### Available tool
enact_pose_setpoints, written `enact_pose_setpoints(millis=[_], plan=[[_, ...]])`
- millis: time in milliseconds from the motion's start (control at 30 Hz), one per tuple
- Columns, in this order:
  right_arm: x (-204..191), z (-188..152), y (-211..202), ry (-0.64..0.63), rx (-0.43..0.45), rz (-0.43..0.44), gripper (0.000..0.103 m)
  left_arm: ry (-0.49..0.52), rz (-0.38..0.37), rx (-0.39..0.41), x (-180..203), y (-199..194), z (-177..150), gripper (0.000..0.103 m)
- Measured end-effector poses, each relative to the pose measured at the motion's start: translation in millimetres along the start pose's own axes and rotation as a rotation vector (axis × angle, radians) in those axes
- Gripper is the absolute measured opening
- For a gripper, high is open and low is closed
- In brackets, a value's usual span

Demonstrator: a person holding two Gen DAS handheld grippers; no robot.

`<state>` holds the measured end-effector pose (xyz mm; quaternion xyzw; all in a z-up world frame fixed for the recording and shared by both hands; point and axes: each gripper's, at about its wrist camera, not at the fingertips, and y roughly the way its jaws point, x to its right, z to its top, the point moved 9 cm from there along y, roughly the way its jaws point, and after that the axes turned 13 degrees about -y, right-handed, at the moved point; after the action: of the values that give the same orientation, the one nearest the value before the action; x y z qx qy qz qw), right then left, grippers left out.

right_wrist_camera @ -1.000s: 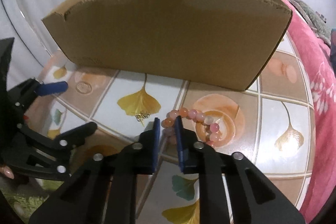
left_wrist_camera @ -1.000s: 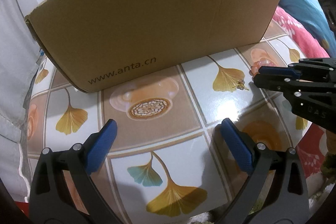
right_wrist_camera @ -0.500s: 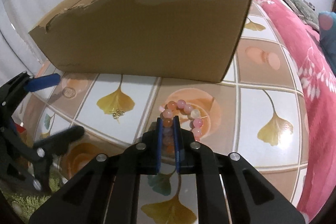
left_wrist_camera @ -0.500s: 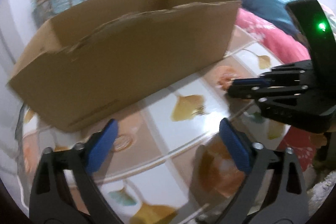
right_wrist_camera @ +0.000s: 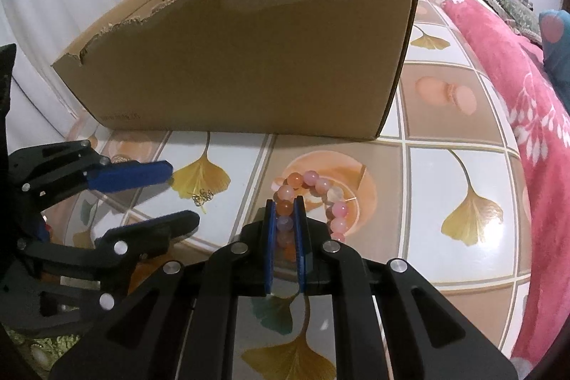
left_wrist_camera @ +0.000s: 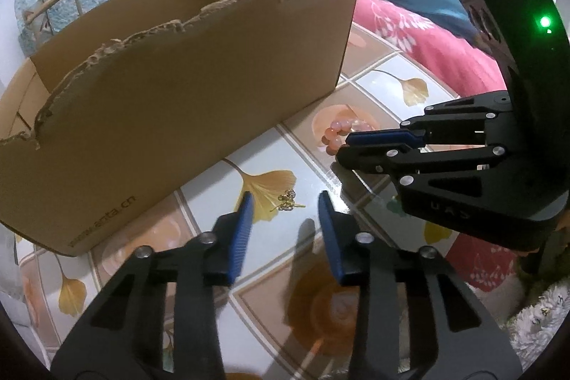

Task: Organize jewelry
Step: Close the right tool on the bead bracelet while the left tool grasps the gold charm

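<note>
A pink and orange bead bracelet lies on the tiled tabletop. My right gripper is shut on its near beads; it also shows in the left wrist view, with the bracelet beyond its tips. A small gold earring lies on a yellow leaf tile, also seen in the right wrist view. My left gripper is open, its fingers on either side of the earring, just short of it. It shows in the right wrist view too.
A large open cardboard box with a torn front rim stands behind the jewelry, also in the left wrist view. A pink blanket lies along the table's right side. A shaggy rug lies below the table edge.
My left gripper has swung right toward the earring and its jaws have narrowed. My right gripper has closed fully on the bracelet's beads.
</note>
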<state>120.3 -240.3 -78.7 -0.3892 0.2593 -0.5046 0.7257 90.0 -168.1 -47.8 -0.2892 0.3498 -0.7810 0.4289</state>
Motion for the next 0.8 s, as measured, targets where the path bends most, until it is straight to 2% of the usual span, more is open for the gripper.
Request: enact_pose_setpoints(millis=[400, 567, 800], plan=[[0.2, -2.5, -3.0, 0.0, 0.01, 0.005, 0.01, 0.02, 0.031, -0.052, 2.8, 12.8, -0.2, 0.029], [0.5, -1.7, -2.8, 0.004, 0.01, 0.009, 0.01, 0.025, 0.046, -0.051, 1.3, 15.0, 0.2, 0.017], [0.6, -1.8, -3.3, 0.004, 0.011, 0.009, 0.01, 0.022, 0.048, -0.051, -1.0, 13.4, -0.3, 0.005]])
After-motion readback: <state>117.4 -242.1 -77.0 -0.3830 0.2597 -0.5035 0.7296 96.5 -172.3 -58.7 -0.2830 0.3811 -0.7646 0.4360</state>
